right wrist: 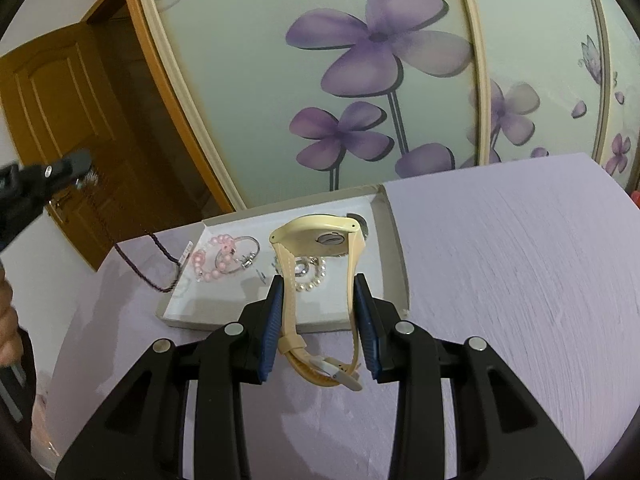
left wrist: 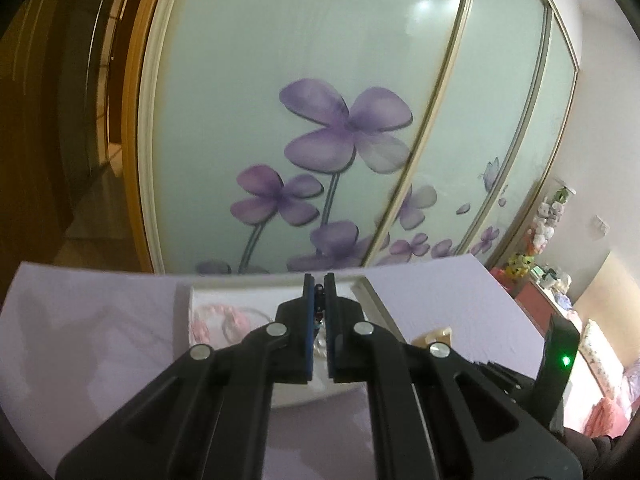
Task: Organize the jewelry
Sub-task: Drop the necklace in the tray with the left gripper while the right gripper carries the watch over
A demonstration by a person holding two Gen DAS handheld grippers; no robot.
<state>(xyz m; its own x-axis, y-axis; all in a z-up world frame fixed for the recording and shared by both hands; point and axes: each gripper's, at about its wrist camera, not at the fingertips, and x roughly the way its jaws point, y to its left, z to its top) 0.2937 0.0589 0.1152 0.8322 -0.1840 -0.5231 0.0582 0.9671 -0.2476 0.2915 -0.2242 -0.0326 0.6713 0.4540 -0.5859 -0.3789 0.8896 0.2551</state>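
Observation:
My right gripper (right wrist: 319,282) is shut on a cream wristwatch (right wrist: 320,232), its blue pads pressing the two strap halves, with the case raised over the white tray (right wrist: 394,248). The buckle end hangs between the fingers. In the tray lie a pink bead bracelet (right wrist: 212,258), a silver bangle (right wrist: 244,254) and a pearl bracelet (right wrist: 312,280). My left gripper (right wrist: 82,166) is up at the left, shut on a dark braided cord (right wrist: 154,282) that trails down to the tray's left rim. In the left wrist view a dark bit of cord (left wrist: 319,300) sits pinched between the closed pads of the left gripper (left wrist: 319,278).
A lilac cloth (right wrist: 500,280) covers the table. Sliding wardrobe doors (right wrist: 360,80) with purple flowers stand just behind it, and a wooden door (right wrist: 60,100) is at the left. A person's hand (right wrist: 6,320) shows at the left edge. A shelf of toys (left wrist: 548,216) is far right.

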